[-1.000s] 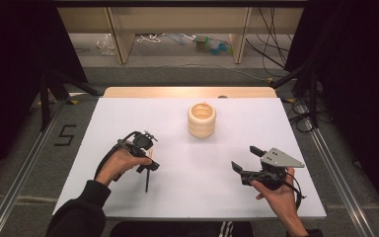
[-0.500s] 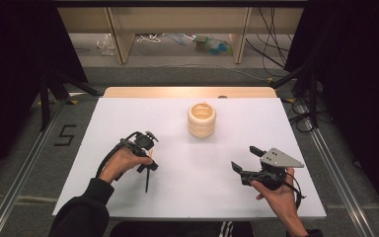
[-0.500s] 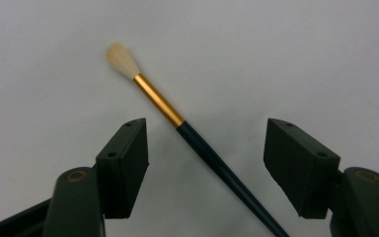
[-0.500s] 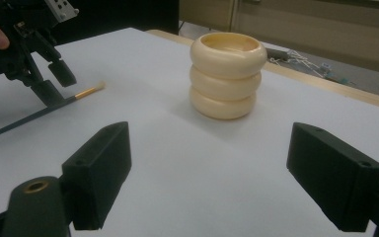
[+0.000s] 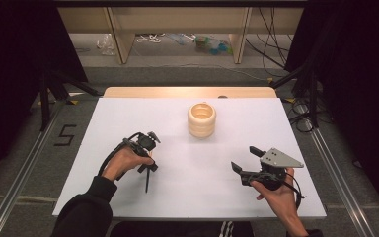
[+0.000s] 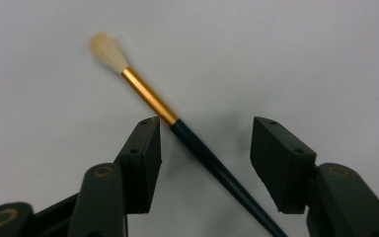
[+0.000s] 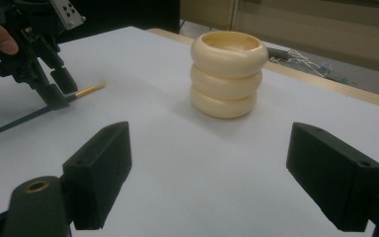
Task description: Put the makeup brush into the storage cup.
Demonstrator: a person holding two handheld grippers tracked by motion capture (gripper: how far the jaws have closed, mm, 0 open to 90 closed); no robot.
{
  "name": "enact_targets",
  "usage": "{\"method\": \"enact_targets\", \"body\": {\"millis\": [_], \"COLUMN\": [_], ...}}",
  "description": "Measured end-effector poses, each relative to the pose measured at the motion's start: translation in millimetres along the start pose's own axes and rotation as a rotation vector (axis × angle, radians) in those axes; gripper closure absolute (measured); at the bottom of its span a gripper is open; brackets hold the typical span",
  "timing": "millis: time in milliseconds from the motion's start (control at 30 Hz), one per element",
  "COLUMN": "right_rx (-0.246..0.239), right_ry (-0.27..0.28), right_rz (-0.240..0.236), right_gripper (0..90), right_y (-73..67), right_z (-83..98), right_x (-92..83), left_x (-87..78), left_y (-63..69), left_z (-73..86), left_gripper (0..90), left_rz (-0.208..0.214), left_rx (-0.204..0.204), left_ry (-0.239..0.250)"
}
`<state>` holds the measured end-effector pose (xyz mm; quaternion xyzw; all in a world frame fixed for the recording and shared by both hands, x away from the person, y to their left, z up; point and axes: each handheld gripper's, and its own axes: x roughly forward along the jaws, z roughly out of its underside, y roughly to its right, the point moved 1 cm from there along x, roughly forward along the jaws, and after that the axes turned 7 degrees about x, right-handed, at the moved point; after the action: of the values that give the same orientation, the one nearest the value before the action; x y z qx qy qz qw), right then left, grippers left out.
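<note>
Jaws of the left gripper (image 6: 205,148) have just been closing and straddle the paintbrush (image 6: 177,126) lying flat on the white table (image 5: 128,118), pads not yet pressing. Its handle runs diagonally between them, bristles pointing away. Farther off, the right gripper (image 7: 207,177) hangs open, facing the cream ridged pot (image 7: 228,74).

Brush (image 6: 187,136) handle end cut off at btm edge, left gripper view.

Only one readable mark here

It's a dark number "5" (image 5: 65,135) on the grey floor (image 5: 19,163), left of the white table (image 5: 286,128). Nothing else has lettering I can make out.
</note>
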<state>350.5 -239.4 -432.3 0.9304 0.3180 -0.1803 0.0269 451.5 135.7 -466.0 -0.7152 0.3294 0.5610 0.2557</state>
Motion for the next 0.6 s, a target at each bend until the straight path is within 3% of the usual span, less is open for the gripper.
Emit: {"method": "enact_targets", "body": {"millis": [33,67,100,133,167,200,233,333,500,600], "right_rx": [0.004,0.004,0.001,-0.001,0.001,0.001,0.003,0.003,0.002,0.016], "right_ry": [0.001,0.001,-0.001,-0.008,-0.001,-0.001,0.001,-0.001,0.013,-0.01], "right_rz": [0.0,0.0,-0.003,-0.005,-0.003,-0.003,0.0,0.001,-0.004,-0.003], "right_gripper": [18.4,18.4,18.5,18.5,18.6,18.6,18.7,19.0,19.3,19.5], "right_y": [-0.3,-0.3,-0.3,-0.3,-0.2,-0.2,-0.1,0.3,0.2,-0.8], "right_z": [-0.1,-0.1,0.2,0.4,0.4,0.4,0.2,0.7,0.6,0.0], "right_x": [0.1,0.1,0.1,-0.1,0.4,0.4,0.7,0.4,0.6,-1.5], "left_x": [0.7,1.0,0.4,1.3,1.6,1.6,2.1,4.4,5.9,5.2], "left_y": [2.4,2.5,-0.9,0.7,0.9,0.9,-0.9,-1.4,-0.7,-0.6], "left_z": [-0.4,-0.8,-1.6,-1.6,-2.6,-2.6,-2.5,-4.1,-4.8,-5.8], "left_gripper": [47.7,47.7,49.4,50.1,51.1,51.3,52.5,54.6,58.4,59.6], "left_rz": [0.006,0.005,0.002,0.01,0.013,0.013,-0.009,0.003,-0.01,-0.005], "left_rx": [-0.047,-0.059,-0.026,-0.058,-0.062,-0.062,-0.036,-0.065,-0.062,-0.061], "left_ry": [0.009,0.016,0.007,0.01,-0.006,-0.006,-0.04,-0.034,-0.052,-0.06]}}
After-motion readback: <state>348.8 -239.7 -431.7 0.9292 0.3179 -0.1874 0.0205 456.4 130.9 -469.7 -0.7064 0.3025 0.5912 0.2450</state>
